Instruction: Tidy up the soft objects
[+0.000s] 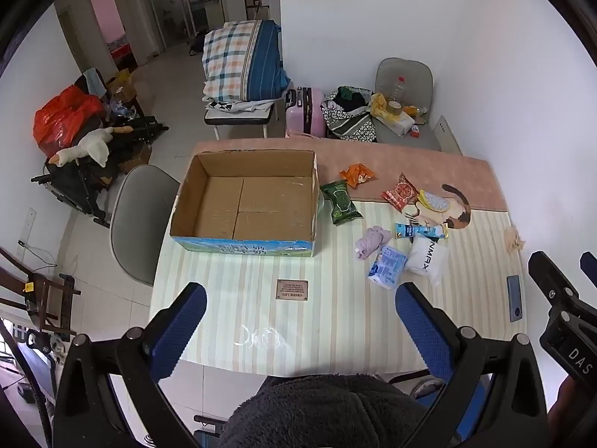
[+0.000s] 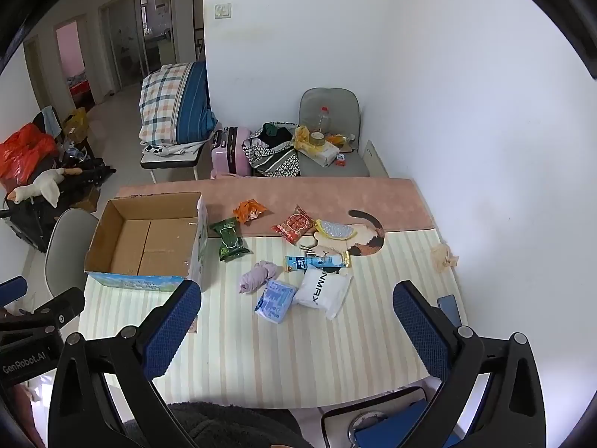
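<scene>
Matt corrugated cardboard box [image 1: 242, 201], glossy plastic snack packets [image 2: 294, 224] (crinkled), striped tablecloth [image 1: 335, 317].

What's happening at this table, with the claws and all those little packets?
A person holds two open claws, left and right, above the striped table, gripping nothing. The open cardboard box holds nothing yet. The lilac cloth bundle, green wipes pack and white pouch lie loose beside it.
</scene>
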Demonstrator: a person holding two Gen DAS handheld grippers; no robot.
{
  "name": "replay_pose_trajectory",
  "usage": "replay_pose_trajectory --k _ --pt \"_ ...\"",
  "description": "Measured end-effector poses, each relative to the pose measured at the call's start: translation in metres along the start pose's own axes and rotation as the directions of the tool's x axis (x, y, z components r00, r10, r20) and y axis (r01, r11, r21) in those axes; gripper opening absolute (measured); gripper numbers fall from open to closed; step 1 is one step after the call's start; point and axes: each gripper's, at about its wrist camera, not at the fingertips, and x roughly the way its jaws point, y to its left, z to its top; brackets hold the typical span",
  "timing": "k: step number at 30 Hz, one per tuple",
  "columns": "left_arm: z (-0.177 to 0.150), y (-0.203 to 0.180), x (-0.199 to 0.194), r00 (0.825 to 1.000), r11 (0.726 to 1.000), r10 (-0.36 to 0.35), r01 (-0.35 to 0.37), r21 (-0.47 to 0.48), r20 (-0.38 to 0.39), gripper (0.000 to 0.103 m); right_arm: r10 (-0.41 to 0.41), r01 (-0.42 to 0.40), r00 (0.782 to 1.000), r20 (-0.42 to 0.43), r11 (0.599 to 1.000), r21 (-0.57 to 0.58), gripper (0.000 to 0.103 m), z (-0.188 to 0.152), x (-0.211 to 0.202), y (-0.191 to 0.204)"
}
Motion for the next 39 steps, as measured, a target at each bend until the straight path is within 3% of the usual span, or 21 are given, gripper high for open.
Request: replay_pose_trajectory --k 39 --pt "0.0079 -0.0028 -0.0004 1.0 1.0 -0.011 0.011 0.01 -0.017 0.103 0.005 -0.005 1.0 -0.003 1.0 0.001 0.103 0.0004 0.0018 0.0036"
